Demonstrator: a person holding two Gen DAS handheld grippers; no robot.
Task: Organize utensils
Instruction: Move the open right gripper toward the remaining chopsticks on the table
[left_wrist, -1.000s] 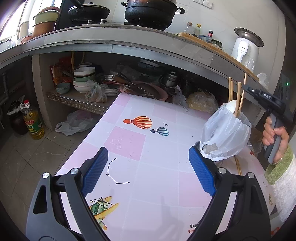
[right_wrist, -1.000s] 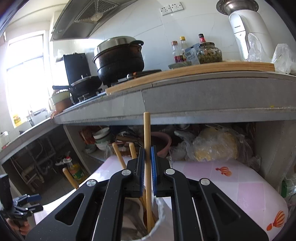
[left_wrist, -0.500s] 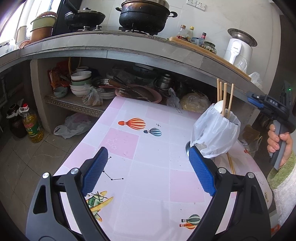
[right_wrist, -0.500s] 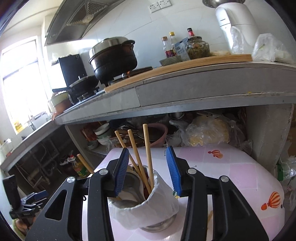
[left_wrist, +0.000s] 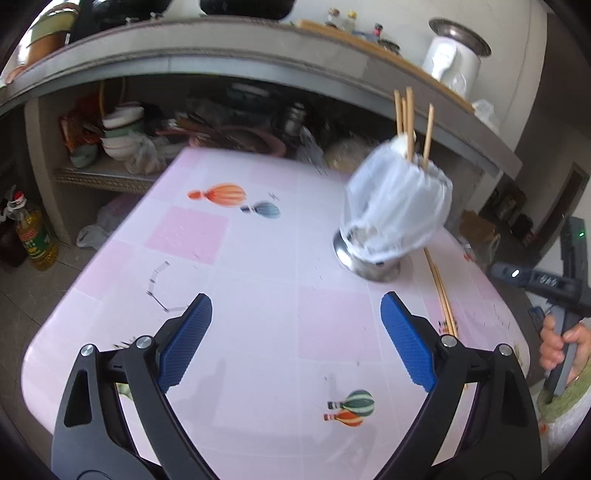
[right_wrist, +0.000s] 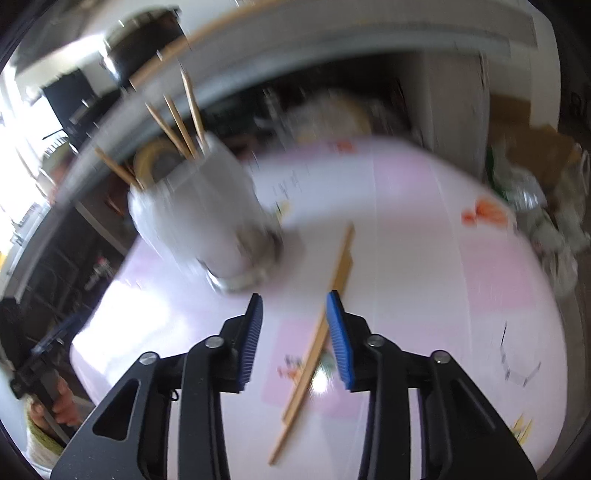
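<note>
Left view: we see our left hand-held gripper (left_wrist: 295, 339) wide, empty; holder (left_wrist: 397, 218) with chopsticks (left_wrist: 408, 125) on bench (left_wrist: 258, 288).
Right view: right hand-held gripper (right_wrist: 295, 339) narrowing, empty, above loose chopsticks (right_wrist: 317, 332); left hand (right_wrist: 61, 404) visible.

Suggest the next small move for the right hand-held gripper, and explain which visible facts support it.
Probably lower the right hand-held gripper onto the loose chopsticks lying on the table and close on one. Its jaws hold nothing and are closing; the chopsticks lie beside the bag-wrapped holder, where others already stand.
</note>
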